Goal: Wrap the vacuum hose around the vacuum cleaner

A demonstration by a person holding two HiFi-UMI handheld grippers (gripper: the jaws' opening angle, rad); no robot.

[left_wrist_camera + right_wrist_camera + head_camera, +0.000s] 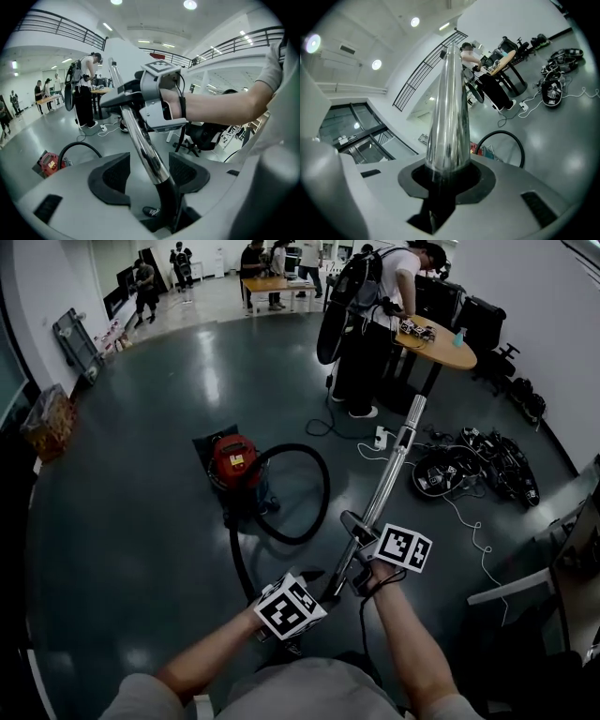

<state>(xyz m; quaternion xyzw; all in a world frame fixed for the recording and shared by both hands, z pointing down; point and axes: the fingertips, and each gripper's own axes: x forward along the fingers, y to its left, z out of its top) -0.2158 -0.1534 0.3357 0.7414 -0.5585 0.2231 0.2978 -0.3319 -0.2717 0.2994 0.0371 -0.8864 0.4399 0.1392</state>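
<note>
Vacuum cleaner (232, 463), red and black, sits on the dark floor (141, 521), ahead and left of both claws and well apart from them. Nothing is wound on it yet. Black hose (325, 493) lies in one loose loop on the floor just right of the cleaner, then runs back toward the person. Metal tube (394, 470) is held off the floor. Its long axis slants from the near end at the hands up and away to the right, toward a round table, so it points away from the cleaner.

Right gripper (446, 178) is clamped on the tube, pads tight round it. Left gripper (149, 176) has its jaws wide, the tube's lower end and black cuff passing between the pads with a clear gap on one side, so no grip. The left hand is the nearer to the cleaner and to the hose end. Judgement: wrapping will need the tube end swung left toward the cleaner.

Hard to tell:
- where the hose joins the cleaner
- the hose stretch behind the left marker cube
- what sits on the tube's far tip
- whether the left claw's other pad brushes the cuff
</note>
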